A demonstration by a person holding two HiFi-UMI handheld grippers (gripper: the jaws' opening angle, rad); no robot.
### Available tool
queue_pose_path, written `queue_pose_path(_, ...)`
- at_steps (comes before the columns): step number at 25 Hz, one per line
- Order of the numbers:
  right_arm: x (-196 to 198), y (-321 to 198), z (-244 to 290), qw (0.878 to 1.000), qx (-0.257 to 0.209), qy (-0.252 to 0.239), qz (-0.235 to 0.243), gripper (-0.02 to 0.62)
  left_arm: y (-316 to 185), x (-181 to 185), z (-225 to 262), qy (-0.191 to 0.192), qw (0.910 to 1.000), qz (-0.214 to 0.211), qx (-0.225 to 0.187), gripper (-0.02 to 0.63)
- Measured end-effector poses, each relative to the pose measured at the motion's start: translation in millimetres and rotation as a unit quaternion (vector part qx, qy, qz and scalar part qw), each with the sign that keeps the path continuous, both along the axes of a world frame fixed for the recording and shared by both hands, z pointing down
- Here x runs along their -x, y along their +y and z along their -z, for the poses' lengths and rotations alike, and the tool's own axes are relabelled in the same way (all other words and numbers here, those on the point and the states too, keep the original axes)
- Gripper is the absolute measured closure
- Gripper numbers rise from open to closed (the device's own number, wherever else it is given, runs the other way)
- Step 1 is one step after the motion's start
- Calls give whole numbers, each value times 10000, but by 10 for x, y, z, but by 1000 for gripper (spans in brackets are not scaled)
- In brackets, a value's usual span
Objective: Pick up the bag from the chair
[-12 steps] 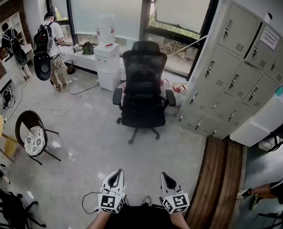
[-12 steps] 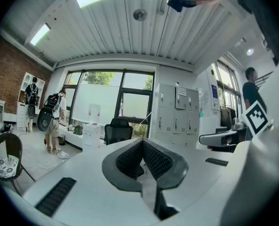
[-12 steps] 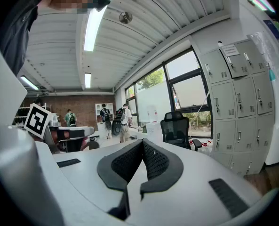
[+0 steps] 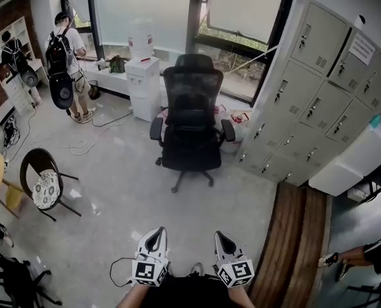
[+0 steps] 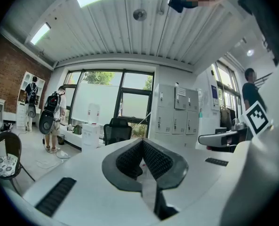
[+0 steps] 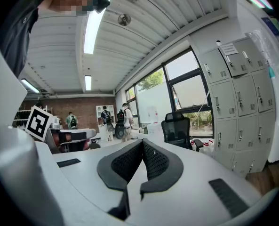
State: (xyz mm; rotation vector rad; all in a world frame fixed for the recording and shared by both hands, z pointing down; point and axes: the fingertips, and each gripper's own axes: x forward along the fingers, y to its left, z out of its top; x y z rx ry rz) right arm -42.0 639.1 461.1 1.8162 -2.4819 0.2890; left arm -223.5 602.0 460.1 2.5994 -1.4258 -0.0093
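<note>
A black mesh office chair (image 4: 191, 117) stands mid-room before the window. Its seat is dark, and I cannot make out a bag on it as a separate shape. Both grippers are held low at the bottom edge of the head view, well short of the chair. My left gripper (image 4: 153, 239) is shut with nothing in it, and so is my right gripper (image 4: 225, 241). In the left gripper view the closed left gripper (image 5: 142, 142) points toward the distant chair (image 5: 116, 130). The right gripper (image 6: 142, 142) likewise faces the chair (image 6: 177, 128).
A water dispenser (image 4: 143, 76) stands left of the chair and grey lockers (image 4: 312, 88) run along the right. A small round chair (image 4: 44, 181) with a patterned cushion sits at left. A person with a backpack (image 4: 65, 56) stands far left. A cable (image 4: 116, 271) lies near my feet.
Both grippers stay shut in the same place. The person with the backpack has shifted slightly; the view has drifted a touch.
</note>
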Motion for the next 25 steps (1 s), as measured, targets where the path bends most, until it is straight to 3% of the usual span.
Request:
queue_pose_path(9,-192,86,-30,9999,-50,54,112,595,85,-221,29,-72,9999,80,-72,606)
queue_pose_path(16,-582,76,-153,9994,26,44,343,595,98,-651,33,-202,9996,193,-55,606)
queue_pose_path(25,-905,-298,-331,9986,207,7,479,595,-193,-999,-101,-310,9991,246,119,606)
